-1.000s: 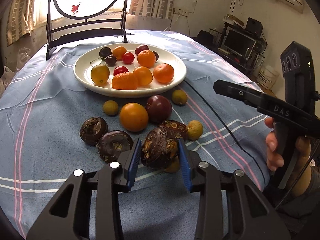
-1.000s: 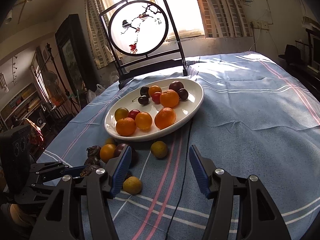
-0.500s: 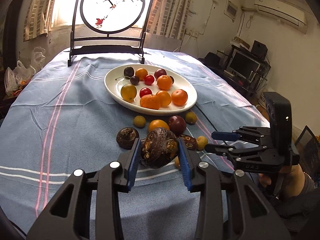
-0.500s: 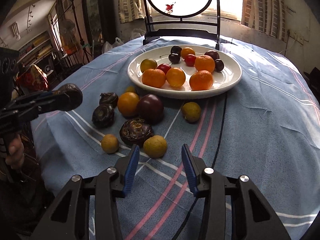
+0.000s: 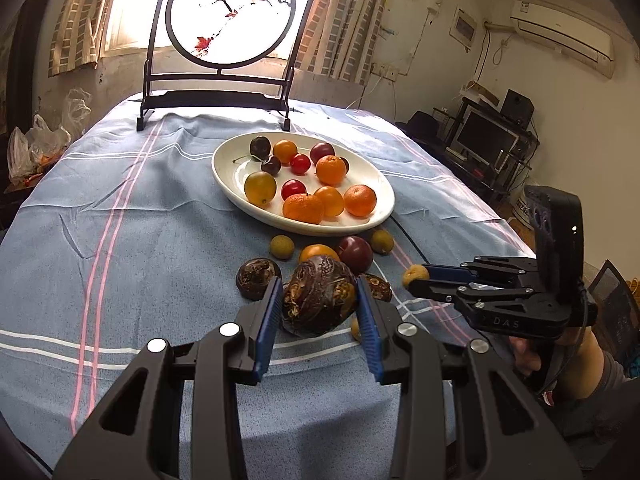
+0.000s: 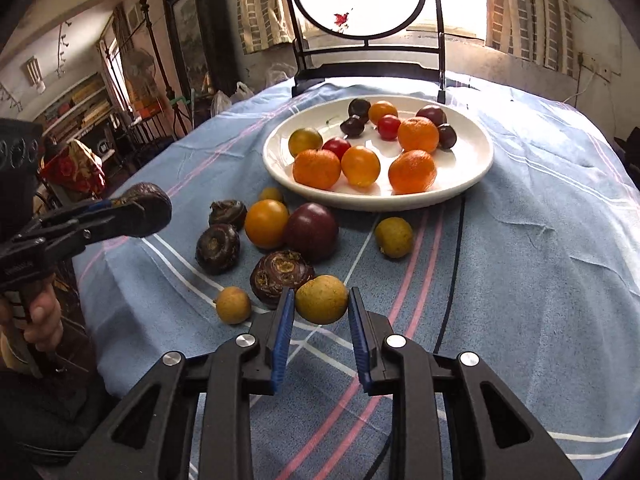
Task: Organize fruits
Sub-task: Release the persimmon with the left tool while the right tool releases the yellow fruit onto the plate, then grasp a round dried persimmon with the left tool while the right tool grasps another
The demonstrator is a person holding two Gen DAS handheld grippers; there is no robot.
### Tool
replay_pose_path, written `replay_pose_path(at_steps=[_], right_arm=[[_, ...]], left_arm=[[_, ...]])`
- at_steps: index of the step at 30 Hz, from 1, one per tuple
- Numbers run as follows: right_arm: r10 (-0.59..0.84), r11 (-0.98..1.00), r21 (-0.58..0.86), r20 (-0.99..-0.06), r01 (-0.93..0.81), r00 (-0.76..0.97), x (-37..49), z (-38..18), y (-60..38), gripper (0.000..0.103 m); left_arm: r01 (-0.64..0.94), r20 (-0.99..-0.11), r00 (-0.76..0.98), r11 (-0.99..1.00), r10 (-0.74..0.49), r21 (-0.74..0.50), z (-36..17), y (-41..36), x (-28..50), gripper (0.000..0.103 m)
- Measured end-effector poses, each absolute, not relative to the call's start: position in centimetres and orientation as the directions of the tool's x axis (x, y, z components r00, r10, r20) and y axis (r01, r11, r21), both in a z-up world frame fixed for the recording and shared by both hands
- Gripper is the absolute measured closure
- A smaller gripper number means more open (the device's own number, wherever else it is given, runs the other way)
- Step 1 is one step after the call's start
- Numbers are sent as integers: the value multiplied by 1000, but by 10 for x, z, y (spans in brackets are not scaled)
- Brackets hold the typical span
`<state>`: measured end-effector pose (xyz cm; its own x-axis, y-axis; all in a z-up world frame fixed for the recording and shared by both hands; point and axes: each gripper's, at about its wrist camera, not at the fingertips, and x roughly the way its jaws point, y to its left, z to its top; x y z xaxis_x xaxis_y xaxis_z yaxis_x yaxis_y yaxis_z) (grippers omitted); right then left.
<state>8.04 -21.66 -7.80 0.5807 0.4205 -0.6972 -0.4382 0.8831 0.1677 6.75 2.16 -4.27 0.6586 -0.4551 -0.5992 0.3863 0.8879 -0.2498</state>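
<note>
My left gripper [image 5: 318,300] is shut on a dark brown wrinkled fruit [image 5: 319,295] and holds it above the cloth; it also shows in the right wrist view [image 6: 146,210]. My right gripper [image 6: 321,304] has its blue jaws around a small tan round fruit [image 6: 321,299], close to its sides; it also shows in the left wrist view [image 5: 416,276]. A white oval plate [image 6: 472,168] holds oranges, cherries and small red and yellow fruits. Loose fruits lie in front of the plate: an orange one [image 6: 266,223], a dark red plum [image 6: 311,232], several brown wrinkled ones [image 6: 218,247].
The table wears a blue striped cloth [image 5: 120,240]. A black framed round screen [image 5: 228,20] stands at the far edge behind the plate. A thin black cable [image 6: 452,272] runs over the cloth right of the fruits. Two more tan fruits [image 6: 394,237] [image 6: 233,305] lie nearby.
My left gripper has lifted the brown fruit up and back. My right gripper has moved forward and narrowed its jaws around the tan fruit.
</note>
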Motion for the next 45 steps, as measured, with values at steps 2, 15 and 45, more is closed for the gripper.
replay_pose_path(at_steps=[2, 15, 45], right_arm=[[444, 882, 204, -662, -426, 603, 85, -66, -228, 76], [424, 905, 313, -604, -288, 675, 214, -28, -242, 73], [420, 906, 314, -598, -282, 682, 110, -73, -267, 38]], left_arm=[[389, -598, 658, 887, -457, -250, -39, 20, 76, 67], [362, -650, 633, 903, -420, -230, -31, -22, 212, 67], [347, -801, 543, 936, -251, -58, -99, -15, 118, 48]])
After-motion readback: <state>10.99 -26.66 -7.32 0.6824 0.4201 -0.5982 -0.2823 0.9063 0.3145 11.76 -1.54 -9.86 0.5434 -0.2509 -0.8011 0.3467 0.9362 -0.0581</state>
